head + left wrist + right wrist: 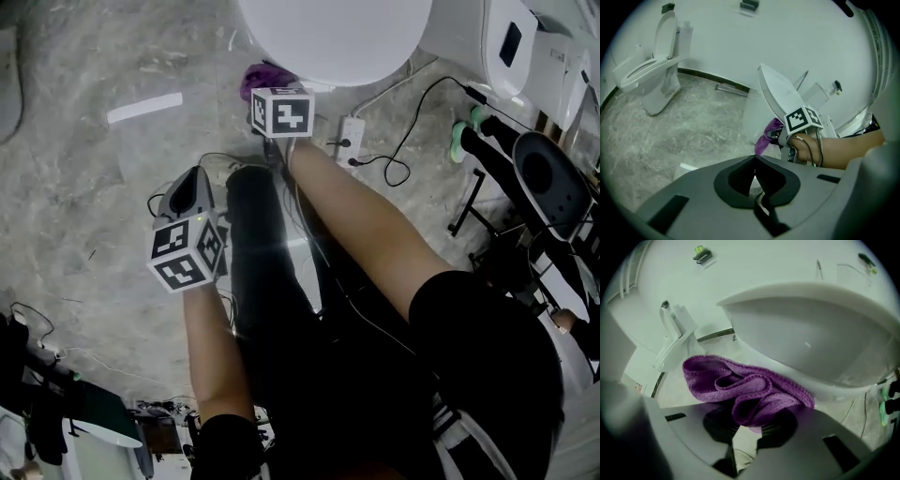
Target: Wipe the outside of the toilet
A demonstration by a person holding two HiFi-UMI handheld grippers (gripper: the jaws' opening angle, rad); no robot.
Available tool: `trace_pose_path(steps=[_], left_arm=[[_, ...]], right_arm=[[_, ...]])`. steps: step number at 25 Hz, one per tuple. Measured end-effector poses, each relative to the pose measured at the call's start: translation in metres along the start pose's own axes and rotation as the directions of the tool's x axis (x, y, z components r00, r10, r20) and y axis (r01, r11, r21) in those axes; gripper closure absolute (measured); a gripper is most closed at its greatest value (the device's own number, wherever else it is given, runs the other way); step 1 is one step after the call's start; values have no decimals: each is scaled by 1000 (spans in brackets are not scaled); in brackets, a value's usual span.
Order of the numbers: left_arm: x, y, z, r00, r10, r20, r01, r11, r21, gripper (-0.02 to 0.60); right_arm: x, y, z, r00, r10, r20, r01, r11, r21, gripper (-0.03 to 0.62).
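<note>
The white toilet bowl (328,37) fills the top of the head view, and its curved underside (811,338) looms close in the right gripper view. My right gripper (267,91) is shut on a bunched purple cloth (745,390), which sits just under and against the bowl's lower front. The same purple cloth (261,77) peeks out past the marker cube. Lower and to the left, my left gripper (187,185) hangs above the floor with nothing in it, jaws closed to a thin slit. From the left gripper (754,180), I see the right gripper (780,137) beside the toilet (776,93).
A white power strip (349,136) with black cables lies on the marbled floor right of the bowl. A black stand (553,178) is at the right. A white strip (145,108) lies on the floor at left. A second toilet (651,70) stands by the far wall.
</note>
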State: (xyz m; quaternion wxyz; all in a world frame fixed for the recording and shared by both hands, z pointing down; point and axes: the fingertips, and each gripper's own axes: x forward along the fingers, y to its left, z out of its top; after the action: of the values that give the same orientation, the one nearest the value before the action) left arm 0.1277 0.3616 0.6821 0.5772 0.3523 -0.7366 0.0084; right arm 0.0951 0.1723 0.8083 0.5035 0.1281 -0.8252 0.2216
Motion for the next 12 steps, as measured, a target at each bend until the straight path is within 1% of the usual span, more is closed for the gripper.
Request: trace_pose_path(steps=[2, 8, 10, 12], left_arm=[[-3, 12, 2, 1000, -8, 0, 8, 1000, -1, 571], [-10, 35, 5, 999, -29, -12, 29, 999, 23, 572], [-12, 41, 8, 999, -32, -11, 32, 999, 25, 572], [-16, 47, 13, 999, -32, -4, 32, 999, 5, 571]], right_arm=[[4, 7, 6, 1000, -19, 13, 18, 999, 39, 526], [13, 21, 23, 997, -31, 71, 19, 987, 162, 526], [16, 26, 31, 994, -32, 104, 9, 977, 215, 526], [18, 32, 40, 990, -34, 133, -4, 961, 278, 526]])
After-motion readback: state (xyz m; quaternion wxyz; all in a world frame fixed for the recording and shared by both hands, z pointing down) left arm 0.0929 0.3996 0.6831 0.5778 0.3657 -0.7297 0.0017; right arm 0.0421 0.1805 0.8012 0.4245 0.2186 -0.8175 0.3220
